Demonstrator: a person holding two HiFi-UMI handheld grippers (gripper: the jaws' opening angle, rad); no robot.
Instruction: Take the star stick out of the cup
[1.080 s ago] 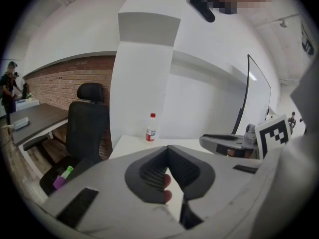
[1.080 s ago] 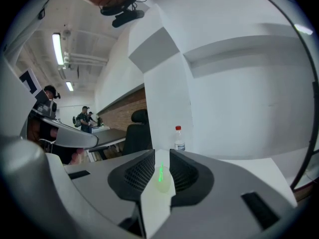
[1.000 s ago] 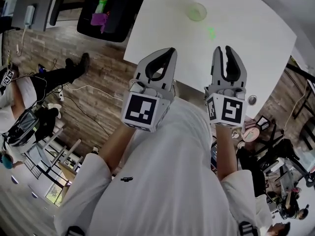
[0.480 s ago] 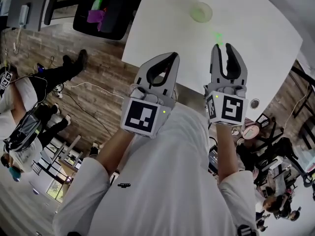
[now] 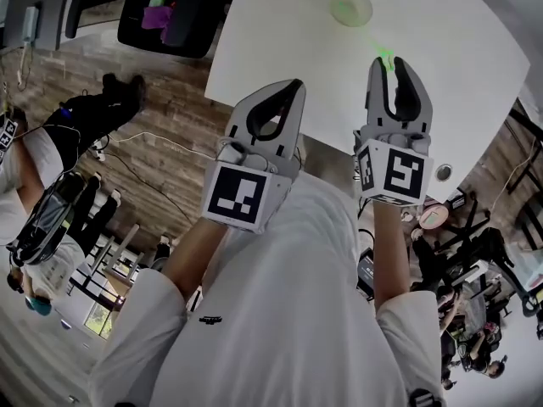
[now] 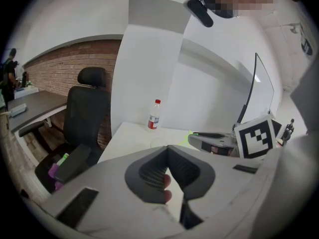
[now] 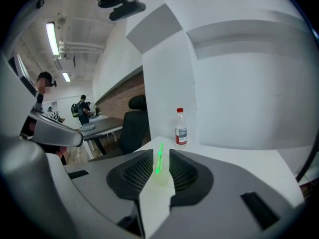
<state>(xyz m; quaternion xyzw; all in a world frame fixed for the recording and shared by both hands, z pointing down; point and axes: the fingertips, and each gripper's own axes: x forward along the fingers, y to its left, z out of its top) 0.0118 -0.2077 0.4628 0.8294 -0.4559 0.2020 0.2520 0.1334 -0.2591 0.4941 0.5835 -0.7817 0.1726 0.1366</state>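
A clear cup [image 5: 350, 8] stands on the white table [image 5: 271, 49] with a green star stick [image 5: 386, 58] leaning out of it towards me. My right gripper [image 5: 391, 62] is open, and the stick's star top sits right at its fingertips. In the right gripper view the stick [image 7: 159, 158] rises in the gap of the right gripper [image 7: 160, 156], with no pad pressing on it and the cup [image 7: 162, 176] just beyond. My left gripper [image 5: 294, 86] is shut on nothing over the table's near edge, its tips meeting in the left gripper view [image 6: 168, 149].
A water bottle [image 7: 181, 127] stands at the table's far end by the white wall. A black office chair [image 6: 87, 108] stands left of the table, and green and purple things [image 5: 159, 7] lie on a chair seat. People and desks are farther off on the wooden floor.
My right gripper has moved forward until the star top reached its fingertips, and its jaws have spread wider. The left gripper has stayed shut and shifted slightly.
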